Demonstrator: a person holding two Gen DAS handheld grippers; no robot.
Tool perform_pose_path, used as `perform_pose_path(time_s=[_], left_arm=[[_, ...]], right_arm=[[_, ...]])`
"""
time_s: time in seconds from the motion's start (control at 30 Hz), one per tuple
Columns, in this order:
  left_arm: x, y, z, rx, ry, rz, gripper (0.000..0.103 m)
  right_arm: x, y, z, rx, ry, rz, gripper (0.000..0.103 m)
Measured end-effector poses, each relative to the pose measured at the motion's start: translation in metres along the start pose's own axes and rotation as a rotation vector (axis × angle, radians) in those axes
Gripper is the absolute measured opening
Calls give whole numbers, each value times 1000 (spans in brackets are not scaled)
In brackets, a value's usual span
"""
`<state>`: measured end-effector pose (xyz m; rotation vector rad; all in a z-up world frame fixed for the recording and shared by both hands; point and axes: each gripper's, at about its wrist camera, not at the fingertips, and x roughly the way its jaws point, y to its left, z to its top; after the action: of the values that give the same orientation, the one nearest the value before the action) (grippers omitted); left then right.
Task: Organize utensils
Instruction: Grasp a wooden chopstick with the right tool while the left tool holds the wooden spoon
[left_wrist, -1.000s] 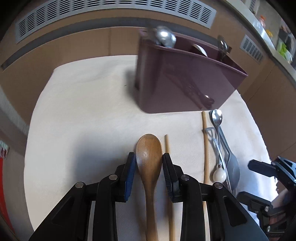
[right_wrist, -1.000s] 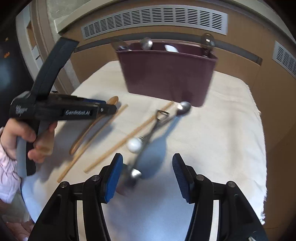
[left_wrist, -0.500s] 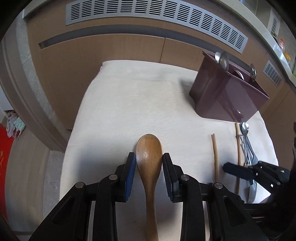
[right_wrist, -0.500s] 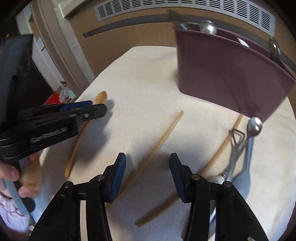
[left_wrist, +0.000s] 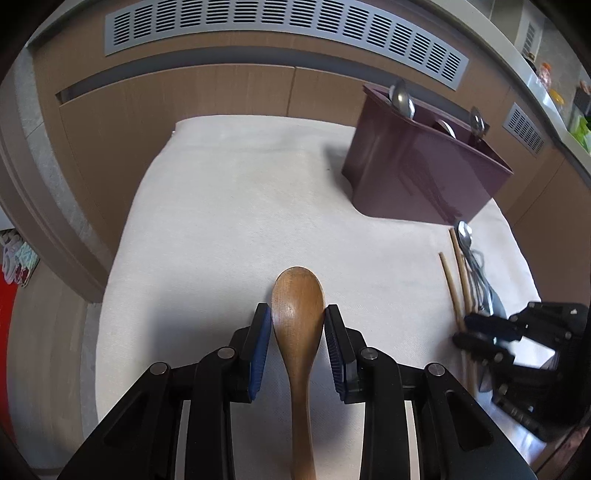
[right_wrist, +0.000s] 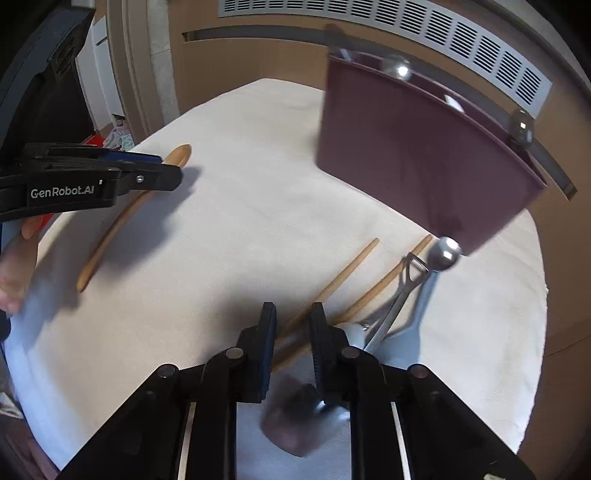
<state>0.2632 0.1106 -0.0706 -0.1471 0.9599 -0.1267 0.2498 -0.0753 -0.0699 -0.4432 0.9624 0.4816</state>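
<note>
Wooden spoon (left_wrist: 298, 314) sits clamped by its bowl in the left gripper (left_wrist: 298, 332), above the cloth (left_wrist: 221, 221). Rightward, the right gripper (right_wrist: 292, 332) is closing its jaws around a chopstick (right_wrist: 343, 275) lying beside the metal utensils (right_wrist: 413, 288). Both pickups likely precede carrying to the maroon holder (right_wrist: 417, 155); next comes a clean lift.

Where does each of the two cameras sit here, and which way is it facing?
Left wrist: on the left gripper, angled down at the cloth, its fingers clamping the wooden spoon.
Right wrist: on the right gripper, angled down, fingers closing around a chopstick; a hand shows at left.
Shared: maroon caddy, chopsticks, metal utensils, spoon, each other's gripper.
</note>
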Motion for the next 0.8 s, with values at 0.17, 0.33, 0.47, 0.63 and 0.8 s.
perform_pose_path(time_s=[0.17,0.33,0.47,0.63,0.8], left_arm=[[7,-9,-6,14,27,-7,31],[10,-11,-11,19,36,-5,31],[9,-9,-13,17,39,-12,31],[9,-6,-13,7,42,-28,31],[5,-2,-12,-17,14,-43,30]], right_arm=[[4,-17,-1,64,6,42,14],[11,-21,5,91,-6,50,14],[12,-13,8,42,7,32,11],[-1,-12,9,65,-3,127,6],[-22,-20,4,93,-56,145,5]])
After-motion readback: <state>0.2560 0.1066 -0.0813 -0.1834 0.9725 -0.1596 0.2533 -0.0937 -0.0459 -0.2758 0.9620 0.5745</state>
